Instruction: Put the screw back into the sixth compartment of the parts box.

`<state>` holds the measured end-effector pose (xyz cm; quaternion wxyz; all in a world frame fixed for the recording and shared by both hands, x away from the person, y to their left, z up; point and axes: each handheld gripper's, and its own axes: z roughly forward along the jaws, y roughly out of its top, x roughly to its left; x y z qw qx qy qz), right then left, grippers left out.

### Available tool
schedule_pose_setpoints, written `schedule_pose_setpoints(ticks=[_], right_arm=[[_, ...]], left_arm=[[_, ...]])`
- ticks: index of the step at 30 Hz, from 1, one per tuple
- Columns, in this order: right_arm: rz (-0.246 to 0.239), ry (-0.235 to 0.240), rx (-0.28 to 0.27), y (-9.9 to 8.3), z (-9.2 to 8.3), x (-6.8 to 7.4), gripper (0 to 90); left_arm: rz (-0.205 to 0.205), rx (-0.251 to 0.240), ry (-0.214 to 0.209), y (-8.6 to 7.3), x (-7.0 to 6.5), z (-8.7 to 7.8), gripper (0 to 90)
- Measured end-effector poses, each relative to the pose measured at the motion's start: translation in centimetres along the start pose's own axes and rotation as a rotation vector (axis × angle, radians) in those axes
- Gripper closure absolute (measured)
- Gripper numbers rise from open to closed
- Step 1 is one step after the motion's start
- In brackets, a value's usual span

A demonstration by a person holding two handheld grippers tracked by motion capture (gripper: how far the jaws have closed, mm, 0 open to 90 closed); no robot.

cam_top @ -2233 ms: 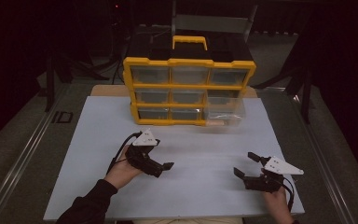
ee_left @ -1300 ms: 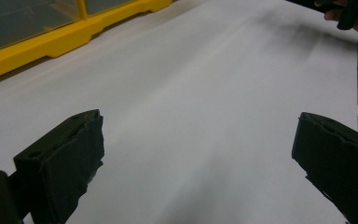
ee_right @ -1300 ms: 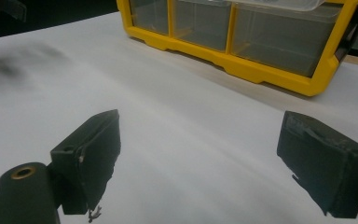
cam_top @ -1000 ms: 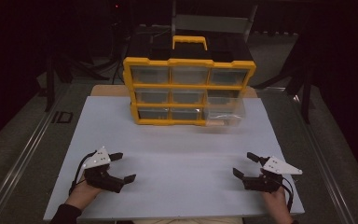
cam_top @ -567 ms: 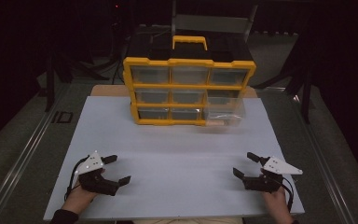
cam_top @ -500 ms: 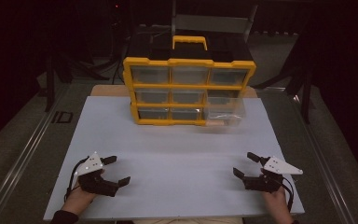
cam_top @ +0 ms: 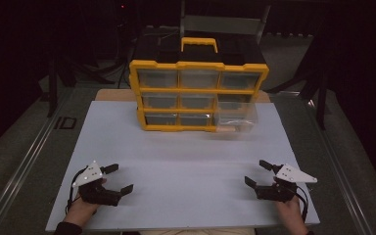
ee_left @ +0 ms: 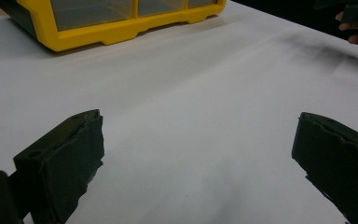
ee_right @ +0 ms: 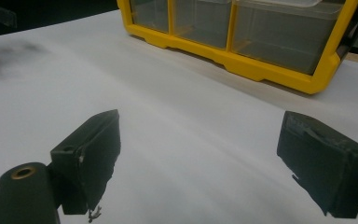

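Left tool [cam_top: 119,179] now near table corner, both tools agape, empty; yellow organizer [cam_top: 199,93] beyond

A yellow drawer organizer [cam_top: 198,90] with a yellow carry handle [cam_top: 199,44] stands at the far side of the table [cam_top: 186,161], its clear drawers in three rows. One clear drawer [cam_top: 236,117] at the lower right is pulled partway out. The table top is a plain white sheet. Off its left edge a dark rail [cam_top: 22,166] runs along the floor, with a small black bracket [cam_top: 64,123] beside it. Beyond, the room is dark.
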<state>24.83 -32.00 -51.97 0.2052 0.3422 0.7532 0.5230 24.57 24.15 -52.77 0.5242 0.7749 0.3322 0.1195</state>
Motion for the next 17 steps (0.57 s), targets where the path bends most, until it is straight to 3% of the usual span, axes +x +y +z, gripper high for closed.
schedule_pose_setpoints(ticks=[17], right_arm=[[0.005,0.002,0.004,-0.04,0.00,-0.08,13.3]], left_arm=[[-0.011,0.000,-0.001,-0.32,0.16,0.24,2.5]])
